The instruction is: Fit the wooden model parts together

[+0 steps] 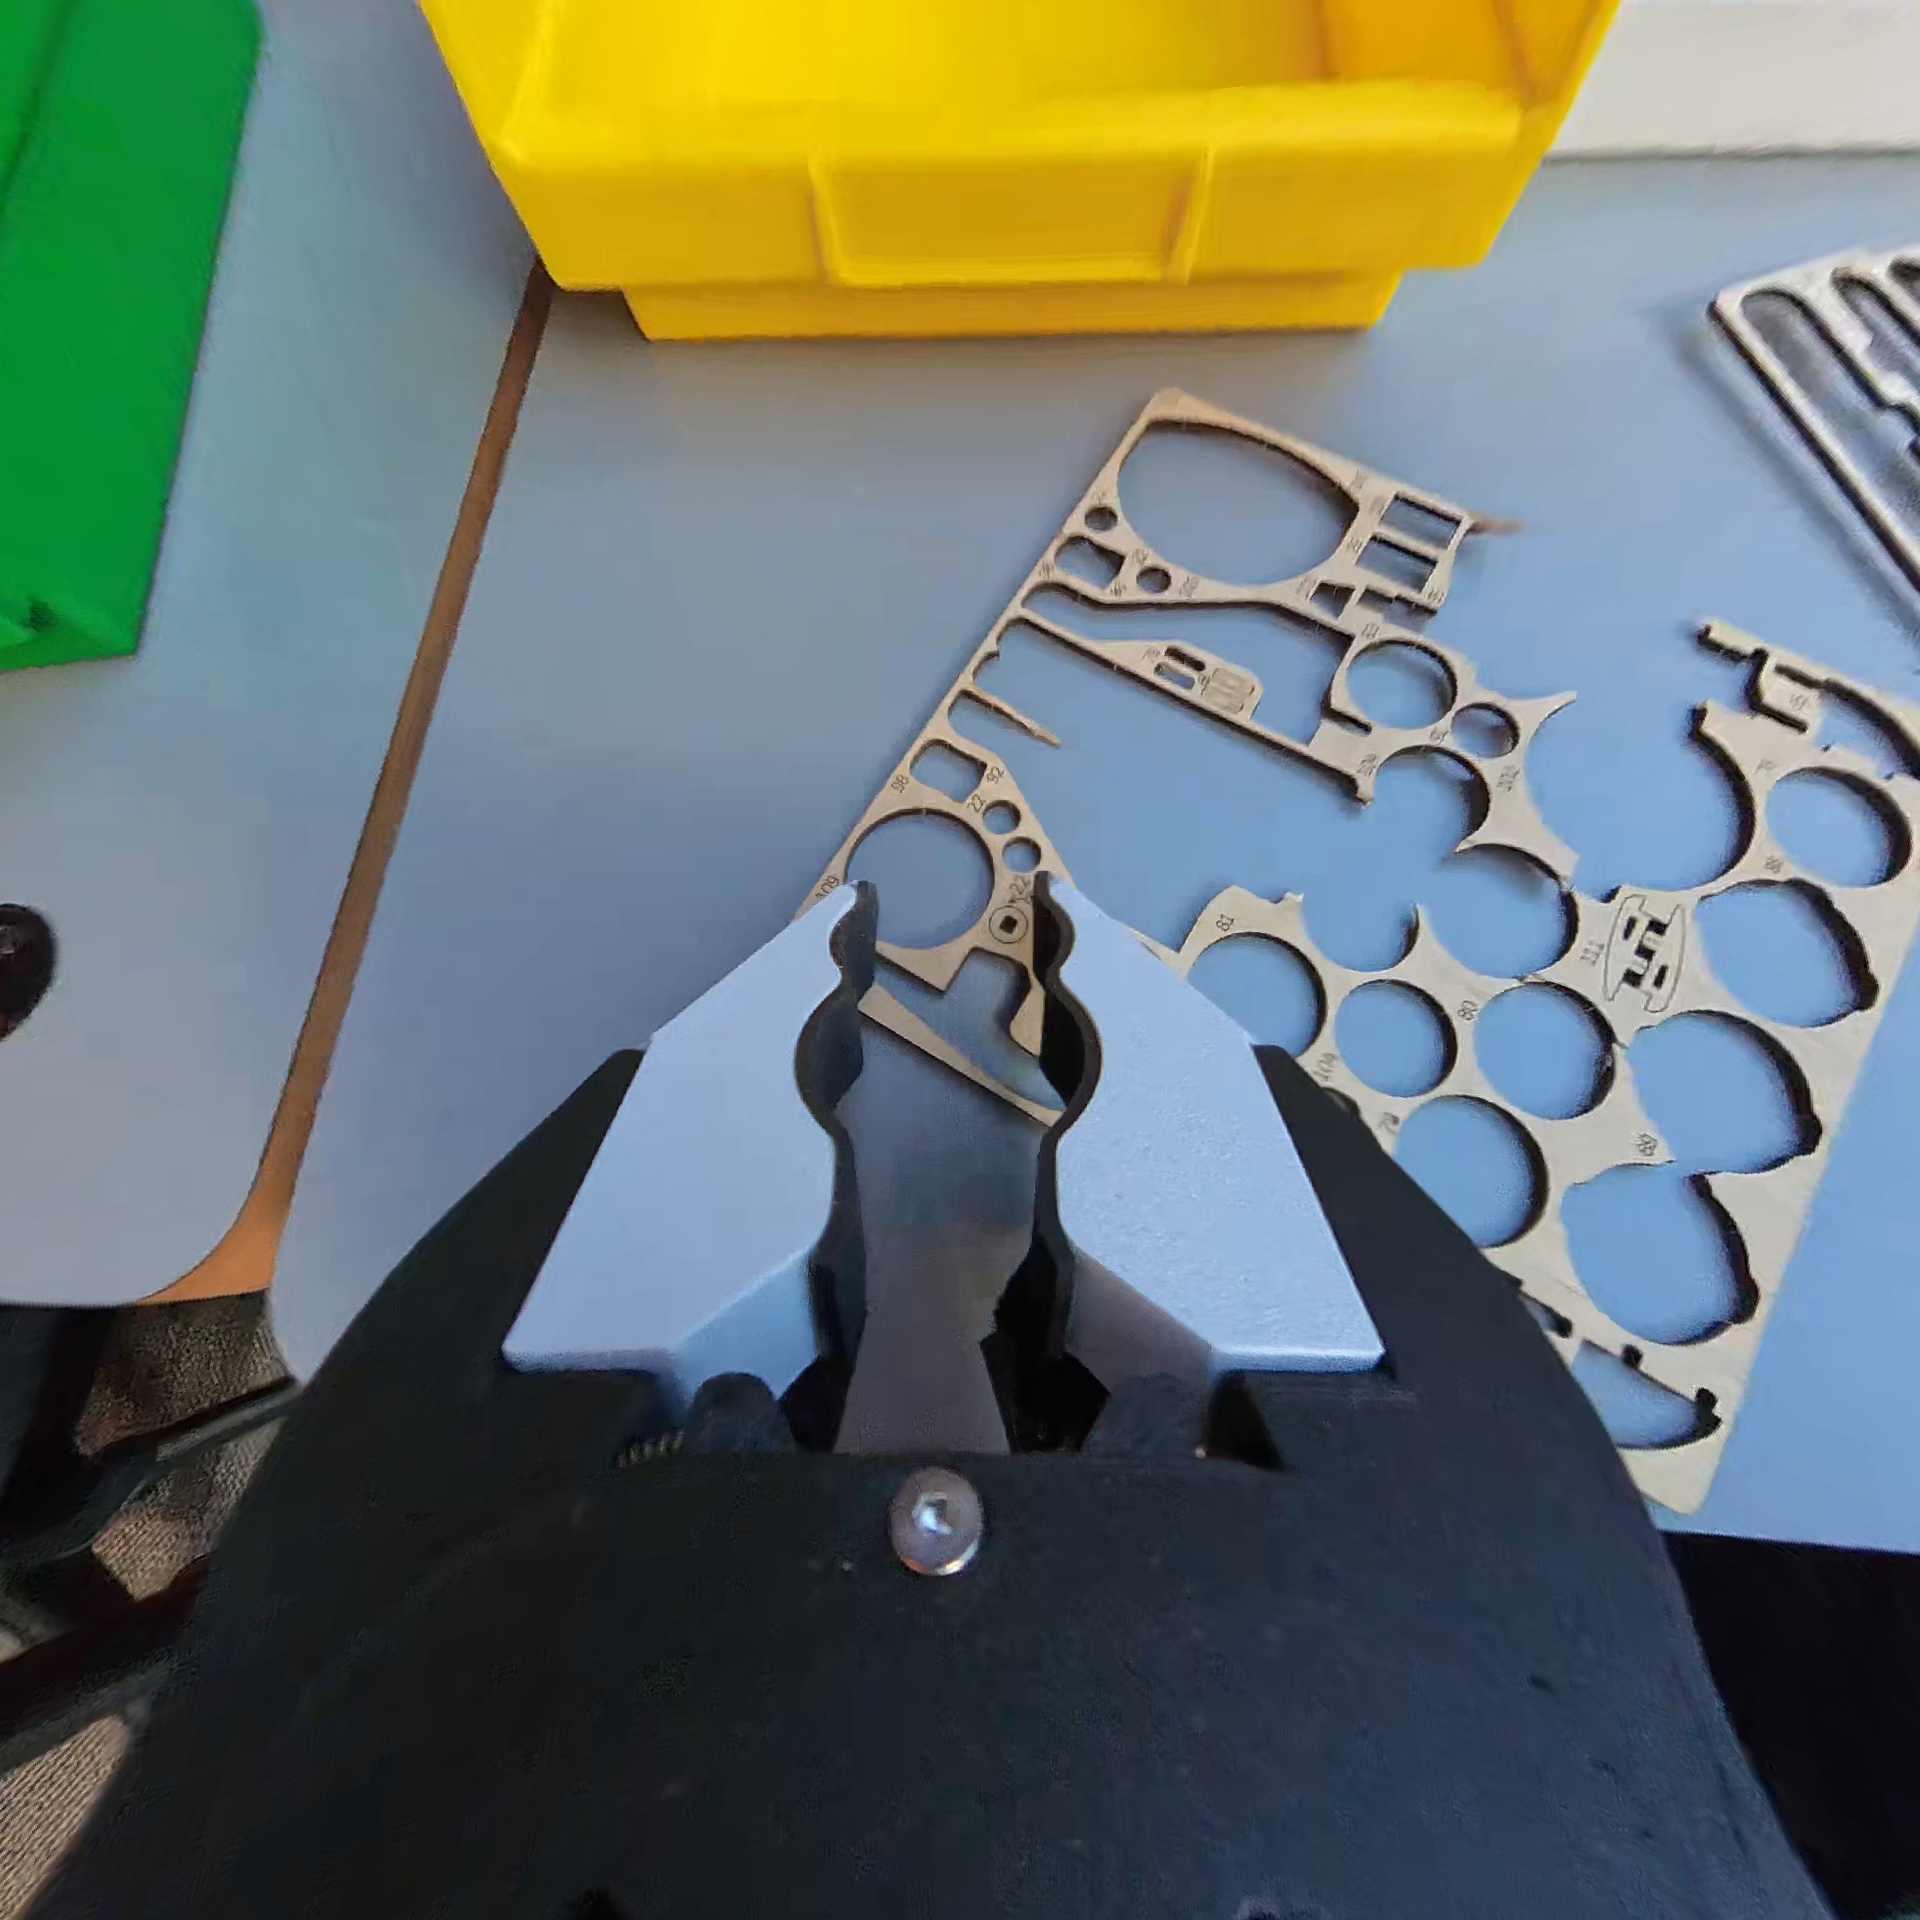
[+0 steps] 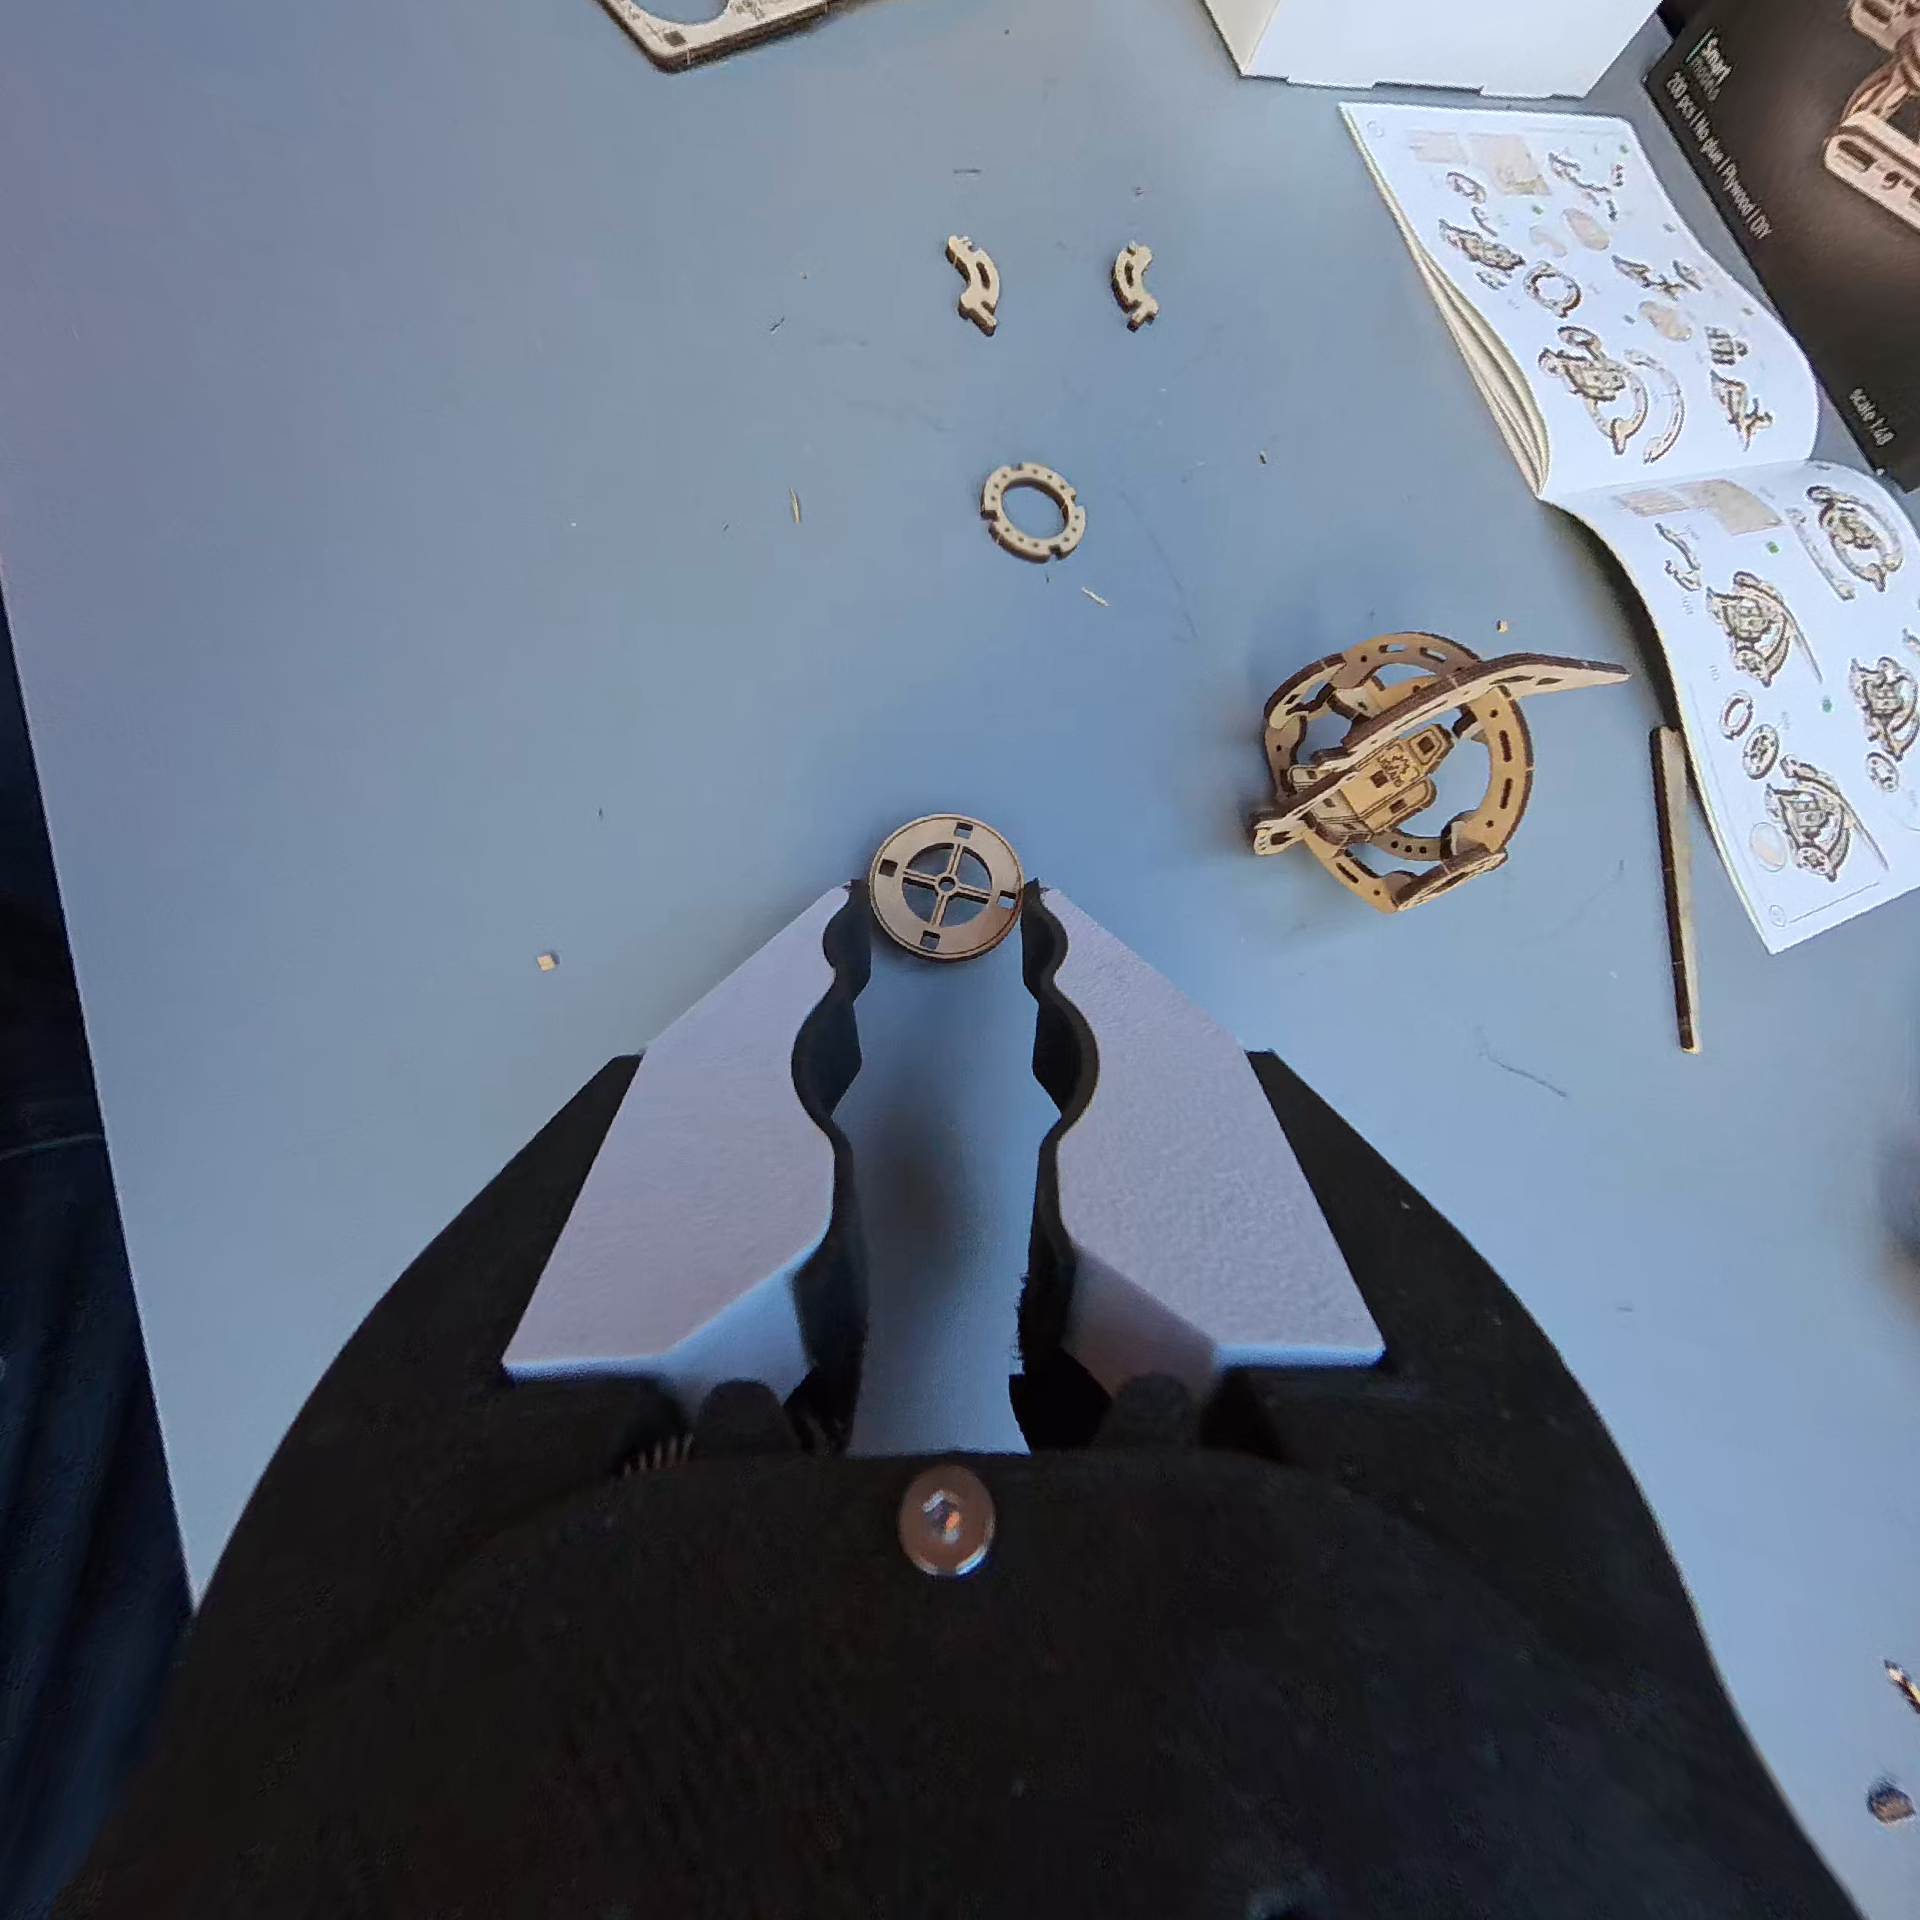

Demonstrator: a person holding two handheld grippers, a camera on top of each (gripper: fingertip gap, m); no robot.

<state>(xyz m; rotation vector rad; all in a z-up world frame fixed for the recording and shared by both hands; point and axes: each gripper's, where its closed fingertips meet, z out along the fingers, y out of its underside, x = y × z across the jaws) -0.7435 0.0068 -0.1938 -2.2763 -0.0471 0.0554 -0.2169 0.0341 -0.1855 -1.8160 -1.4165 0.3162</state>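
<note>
Wooden disc with cross spokes sits pinched between my right gripper tips, above the grey table. Beyond: one notched ring, two curved pieces, one part-built model, a printed booklet. My left gripper hangs parted, holding nothing, over a numbered punched-out sheet.

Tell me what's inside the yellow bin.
Nothing shows inside the yellow bin: only its bare inner walls are visible. Its floor near the front wall is hidden, and the rear runs out of frame.

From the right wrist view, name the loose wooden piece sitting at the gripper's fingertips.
The spoked disc between the right gripper tips; the ring lies farther off.
</note>
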